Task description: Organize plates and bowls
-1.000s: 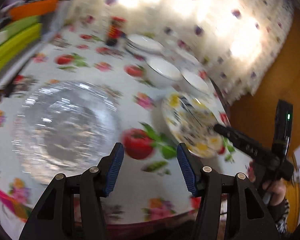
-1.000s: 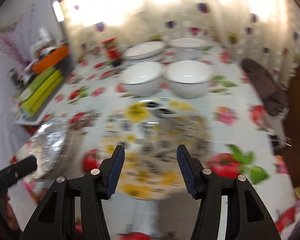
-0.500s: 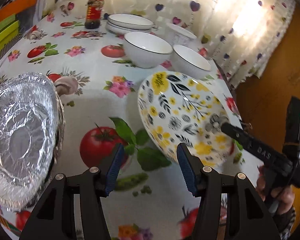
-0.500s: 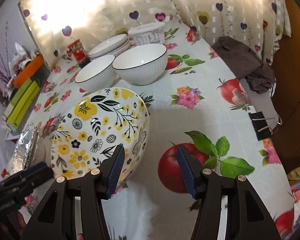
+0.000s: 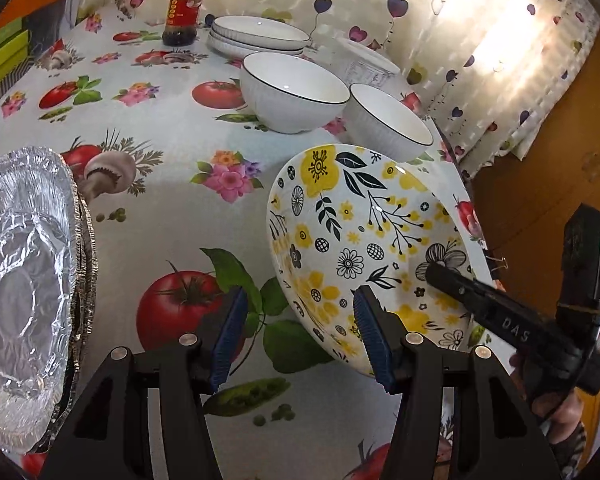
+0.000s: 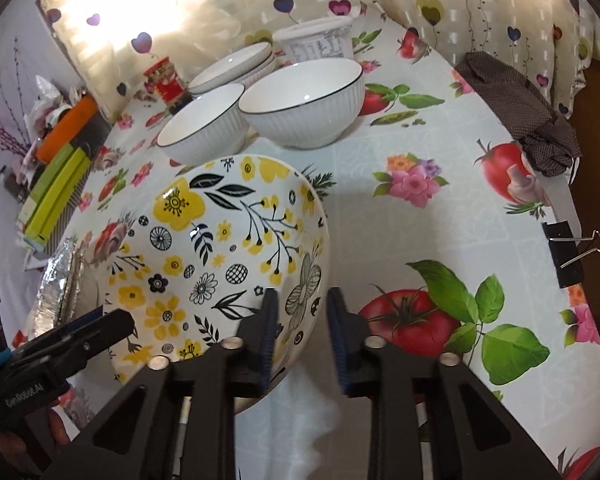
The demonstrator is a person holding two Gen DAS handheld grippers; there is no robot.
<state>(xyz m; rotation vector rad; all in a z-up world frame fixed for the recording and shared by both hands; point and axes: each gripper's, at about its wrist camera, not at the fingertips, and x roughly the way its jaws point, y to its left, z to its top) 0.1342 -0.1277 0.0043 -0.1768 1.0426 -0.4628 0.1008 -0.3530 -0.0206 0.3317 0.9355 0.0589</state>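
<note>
The right gripper (image 6: pixel 299 334) was closing on the rim of the floral bowl (image 6: pixel 220 248), which sat tilted on the table (image 6: pixel 420 232) in front of two white bowls (image 6: pixel 304 104). The left gripper (image 5: pixel 298 334) hung open and empty between the floral bowl and the foil pans (image 5: pixel 28 288). With only a thin edge between the pads, the glazed bowl could slip or swing down, and it might knock the white bowls.

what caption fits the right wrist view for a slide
Right tongs closing over the rim of the yellow floral bowl on the fruit-print tablecloth.
</note>
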